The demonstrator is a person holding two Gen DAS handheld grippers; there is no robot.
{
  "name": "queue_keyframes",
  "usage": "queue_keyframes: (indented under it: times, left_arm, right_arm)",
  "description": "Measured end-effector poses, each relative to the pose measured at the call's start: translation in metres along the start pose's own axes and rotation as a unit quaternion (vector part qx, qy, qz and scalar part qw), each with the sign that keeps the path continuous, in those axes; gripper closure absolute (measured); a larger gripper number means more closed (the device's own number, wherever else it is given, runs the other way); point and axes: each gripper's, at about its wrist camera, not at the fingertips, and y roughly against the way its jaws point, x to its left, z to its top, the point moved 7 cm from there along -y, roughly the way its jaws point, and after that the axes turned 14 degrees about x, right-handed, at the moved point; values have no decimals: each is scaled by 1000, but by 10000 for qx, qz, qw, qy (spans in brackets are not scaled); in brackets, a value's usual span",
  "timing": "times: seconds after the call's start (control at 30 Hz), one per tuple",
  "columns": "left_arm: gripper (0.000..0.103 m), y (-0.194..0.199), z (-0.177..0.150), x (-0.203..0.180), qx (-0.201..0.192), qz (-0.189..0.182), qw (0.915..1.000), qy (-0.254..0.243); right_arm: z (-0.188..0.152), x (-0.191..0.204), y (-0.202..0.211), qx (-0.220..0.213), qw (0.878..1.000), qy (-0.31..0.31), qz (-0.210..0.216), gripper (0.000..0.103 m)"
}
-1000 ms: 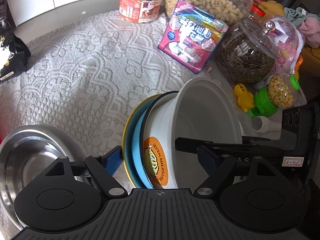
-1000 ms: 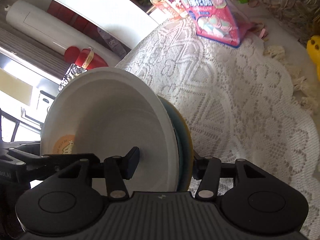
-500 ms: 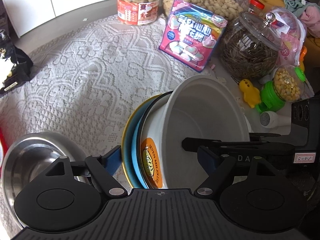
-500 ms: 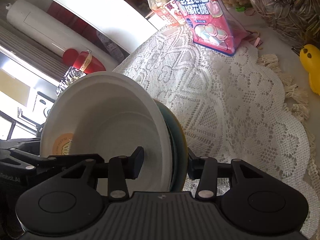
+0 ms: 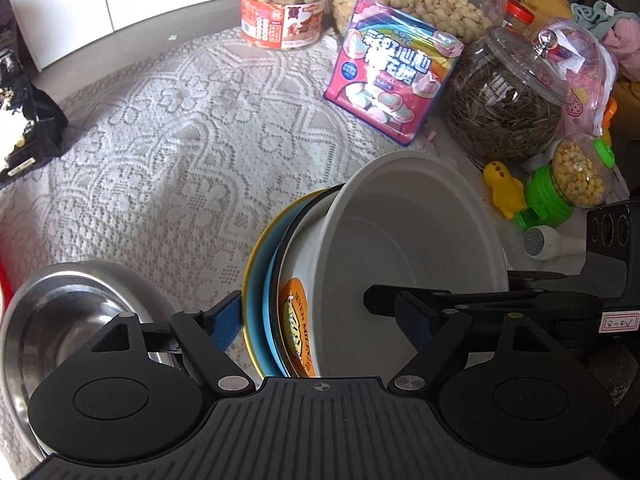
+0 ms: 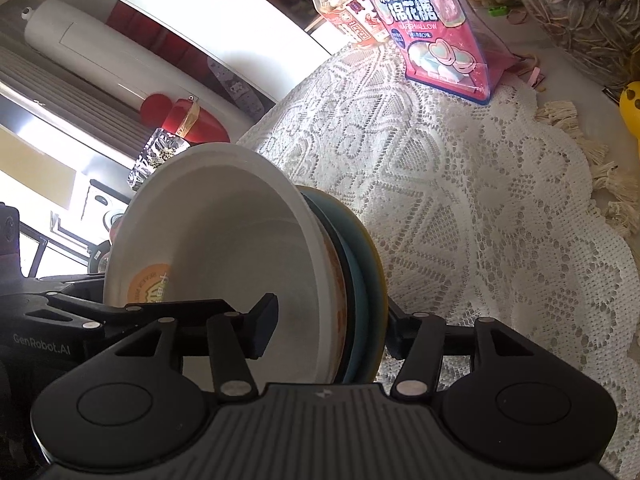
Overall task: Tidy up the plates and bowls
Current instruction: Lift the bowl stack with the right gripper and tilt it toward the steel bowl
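Both views show the right gripper (image 6: 328, 330) with jaws that have just been opening: its left pad now stands clear of the white bowl (image 5: 404, 264), no longer pinching. Left gripper (image 5: 320, 316) stays pressed on the stack of bowl, blue plate (image 5: 258, 300) and yellow plate (image 6: 380, 280), tilted on edge at lower centre, probably so one hand can carry it. A steel bowl (image 5: 60, 320) waits at lower left.

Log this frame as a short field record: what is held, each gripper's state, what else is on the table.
held stack: white bowl nested on blue plate and yellow plate, tipped on edge
left gripper: straddles the stack, pads at its sides
right gripper: straddles the stack; jaws just opened further, right pad hidden
nearby: steel bowl, marshmallow bag, sunflower seed jar
surface: lace tablecloth
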Motion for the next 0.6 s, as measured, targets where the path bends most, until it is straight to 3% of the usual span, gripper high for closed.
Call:
queue_keyframes:
  times: [0.6]
  left_arm:
    - [20, -5, 2, 0, 51, 281, 9996, -37]
  right_arm:
    - [-2, 1, -13, 306, 9994, -104, 89, 48]
